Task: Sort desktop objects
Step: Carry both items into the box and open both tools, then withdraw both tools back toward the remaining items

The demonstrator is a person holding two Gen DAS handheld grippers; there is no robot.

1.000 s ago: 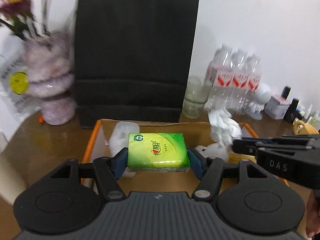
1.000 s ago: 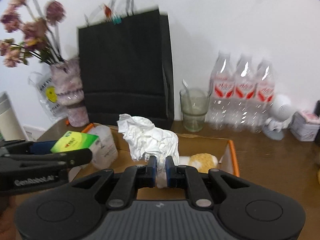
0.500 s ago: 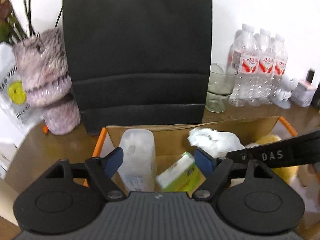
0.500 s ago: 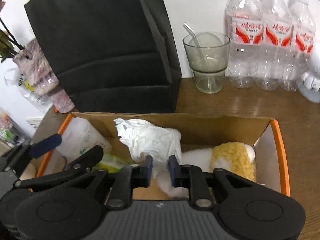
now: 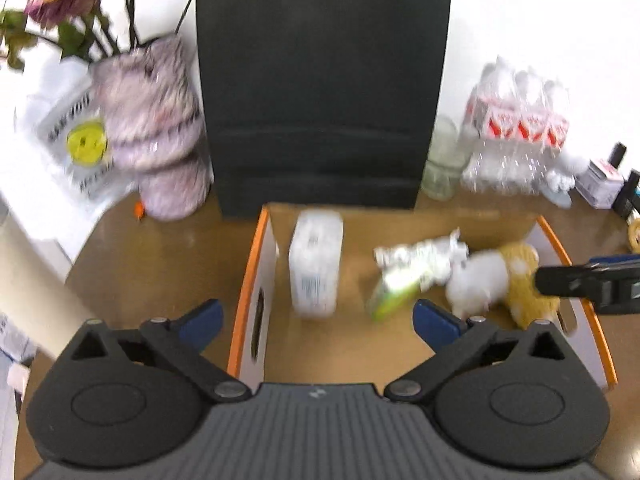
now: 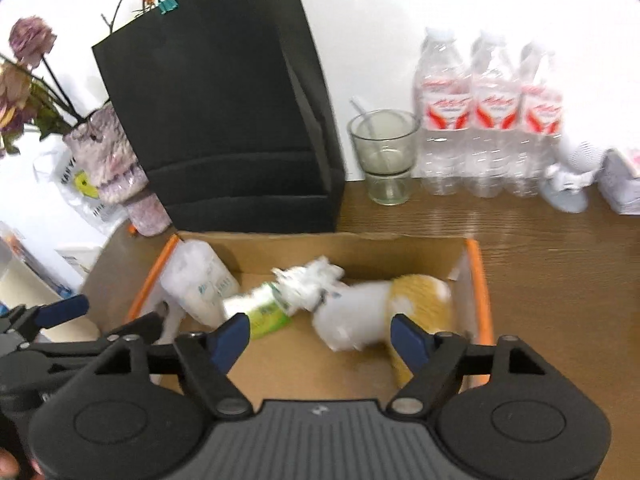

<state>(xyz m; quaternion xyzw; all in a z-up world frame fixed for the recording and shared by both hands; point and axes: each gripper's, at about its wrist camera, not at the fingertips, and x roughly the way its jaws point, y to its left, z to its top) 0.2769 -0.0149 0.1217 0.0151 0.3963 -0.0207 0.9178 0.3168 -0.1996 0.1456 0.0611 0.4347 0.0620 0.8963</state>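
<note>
A: Where do we stand on the sorting?

B: Our left gripper (image 5: 316, 318) is spread wide with nothing between its pads, and our right gripper (image 6: 320, 338) is just as wide and just as empty. Both hang above the near edge of the cardboard box (image 6: 478, 280).

A: And what lies in the box?

B: In the right wrist view, the clear plastic container (image 6: 200, 280) sits at ten o'clock in the box, the green tissue pack (image 6: 260, 314) lies tilted beside it toward the middle, the crumpled white paper (image 6: 310, 280) rests touching the pack's far end, and the white and yellow plush toy (image 6: 380, 312) fills the three o'clock side. We judge these four as sorted.

A: What is left?

B: Possibly the small items at three o'clock on the desk (image 5: 160, 248) in the left view; we cannot say whether they belong to the job.

A: Anything we can't read?

B: Both views are smeared. The pack's print is illegible, the plush's shape is vague, and our own gripper bodies hide the box's near wall. The bottles (image 6: 486, 120) blur badly in the left view.
</note>
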